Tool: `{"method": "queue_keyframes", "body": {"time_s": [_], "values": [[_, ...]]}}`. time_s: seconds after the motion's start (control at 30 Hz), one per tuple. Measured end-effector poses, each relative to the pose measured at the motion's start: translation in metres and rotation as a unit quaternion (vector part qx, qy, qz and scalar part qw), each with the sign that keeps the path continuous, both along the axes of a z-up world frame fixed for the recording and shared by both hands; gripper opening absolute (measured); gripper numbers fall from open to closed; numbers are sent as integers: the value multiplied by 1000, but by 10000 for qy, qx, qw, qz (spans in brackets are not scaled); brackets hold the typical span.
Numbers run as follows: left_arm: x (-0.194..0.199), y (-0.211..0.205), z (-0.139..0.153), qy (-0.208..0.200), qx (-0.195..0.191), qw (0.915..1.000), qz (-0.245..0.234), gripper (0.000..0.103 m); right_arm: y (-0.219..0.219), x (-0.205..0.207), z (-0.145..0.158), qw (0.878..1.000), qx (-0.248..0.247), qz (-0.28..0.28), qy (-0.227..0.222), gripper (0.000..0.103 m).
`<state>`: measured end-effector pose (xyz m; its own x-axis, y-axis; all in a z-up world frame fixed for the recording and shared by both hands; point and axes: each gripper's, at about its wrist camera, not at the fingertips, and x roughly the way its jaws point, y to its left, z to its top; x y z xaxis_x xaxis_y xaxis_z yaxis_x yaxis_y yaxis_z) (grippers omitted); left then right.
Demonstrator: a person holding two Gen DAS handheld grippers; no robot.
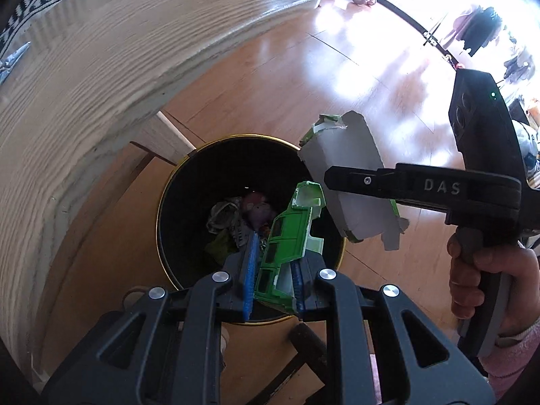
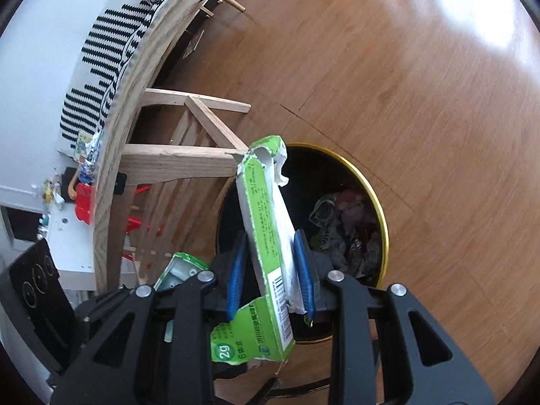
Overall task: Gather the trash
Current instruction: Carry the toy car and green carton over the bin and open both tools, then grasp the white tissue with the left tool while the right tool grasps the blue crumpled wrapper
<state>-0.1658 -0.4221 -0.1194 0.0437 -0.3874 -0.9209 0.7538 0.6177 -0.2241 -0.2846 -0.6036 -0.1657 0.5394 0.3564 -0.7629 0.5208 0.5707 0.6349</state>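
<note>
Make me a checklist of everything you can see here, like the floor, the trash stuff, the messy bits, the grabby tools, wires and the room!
Surface: brown wooden floor; round pale wood table beside the bin.
Job's things: black bin with gold rim, trash already inside; green carton piece; larger torn green carton.
Clutter: wrappers at the table's edge.
Grippers: left tool shut on the green carton piece over the bin; right tool shut on the larger torn green carton above the bin.
Cables: nothing seen.
Surroundings: black-and-white patterned cloth, bright window light.

Bin [image 1: 168, 202] mouth open; table [image 1: 118, 50] edge crowds beside it.
</note>
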Motion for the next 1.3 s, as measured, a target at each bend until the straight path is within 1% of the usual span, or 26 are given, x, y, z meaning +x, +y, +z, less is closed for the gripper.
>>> {"method": "queue_keyframes", "body": {"time_s": [0.03, 0.07, 0.1, 0.13, 0.17, 0.2, 0.3, 0.37, 0.4, 0.43, 0.5, 0.53, 0.57, 0.6, 0.7, 0.73, 0.77, 0.8, 0.83, 0.93, 1.0, 1.07, 1.13, 1.2, 1.27, 1.3], "values": [[0, 0, 1, 4, 2, 10000, 26, 18, -1, 0, -2, 10000, 60, -38, -16, 38], [1, 0, 1, 28, -1, 10000, 64, 23, -3, 0, -2, 9999, 137, -83, -4, 57], [2, 1, 0, 32, 28, 9999, 166, 34, -5, 1, -1, 9998, 141, -141, 46, 72], [2, 1, 1, 8, 48, 9997, 247, 78, -6, 3, 3, 9998, 77, -199, 41, 91], [0, 2, 5, -94, 14, 9993, 368, 96, -7, 3, 7, 9997, -33, -232, 28, 92], [-3, 5, 11, -271, -117, 9985, 471, 97, -8, 4, 11, 9996, -144, -237, 61, 92], [-14, 1, 19, -497, -147, 9986, 132, 97, -10, 2, 25, 9947, -919, -388, 265, 95], [-23, -3, 31, -834, -85, 9964, -120, 97, -10, -3, 38, 9872, -1485, -529, 220, 96], [-27, -2, 43, -1052, -154, 9940, -276, 97, -8, -5, 48, 9814, -1826, -578, 99, 96], [-29, -1, 56, -1276, -251, 9909, -354, 97, -6, -5, 53, 9784, -1989, -570, 25, 96], [-30, 10, 84, -1758, -472, 9830, -236, 97, -1, -2, 66, 9745, -2197, -439, -108, 96], [-23, 22, 103, -1947, -619, 9789, -48, 97, -1, 3, 71, 9739, -2229, -390, -172, 96], [-16, 30, 113, -1998, -660, 9776, 92, 97, 3, 8, 81, 9719, -2314, -331, -291, 96], [-1, 46, 125, -2053, -692, 9755, 388, 97, 7, 14, 92, 9681, -2451, -257, -443, 96], [37, 91, 141, -2038, -708, 9705, 1073, 97, 33, 38, 121, 9547, -2826, 85, -932, 96], [48, 104, 144, -2056, -634, 9682, 1278, 97, 50, 53, 133, 9468, -2968, 371, -1187, 96], [59, 118, 146, -2084, -545, 9653, 1478, 97, 62, 63, 141, 9410, -3056, 594, -1327, 96], [72, 138, 147, -2127, -424, 9611, 1713, 97, 74, 73, 146, 9355, -3132, 802, -1423, 96], [81, 155, 149, -2164, -344, 9577, 1864, 97, 91, 87, 150, 9271, -3232, 1126, -1528, 96], [99, 202, 137, -2229, -97, 9494, 2210, 97, 134, 131, 152, 9052, -3433, 1901, -1629, 96], [110, 224, 133, -2138, 18, 9492, 2308, 97, 153, 154, 151, 8980, -3426, 2168, -1712, 96], [120, 242, 128, -2001, 71, 9498, 2404, 97, 178, 188, 150, 8789, -3642, 2488, -1816, 96], [132, 253, 123, -1912, 93, 9498, 2475, 97, 196, 221, 145, 8656, -3741, 2799, -1802, 96], [145, 261, 116, -1787, 124, 9512, 2512, 97, 213, 249, 138, 8569, -3727, 3085, -1775, 96], [163, 266, 109, -1651, 185, 9538, 2504, 97, 232, 278, 134, 8359, -3841, 3489, -1791, 96], [172, 268, 105, -1593, 240, 9552, 2484, 97, 237, 285, 133, 8260, -3887, 3655, -1815, 96]]}}
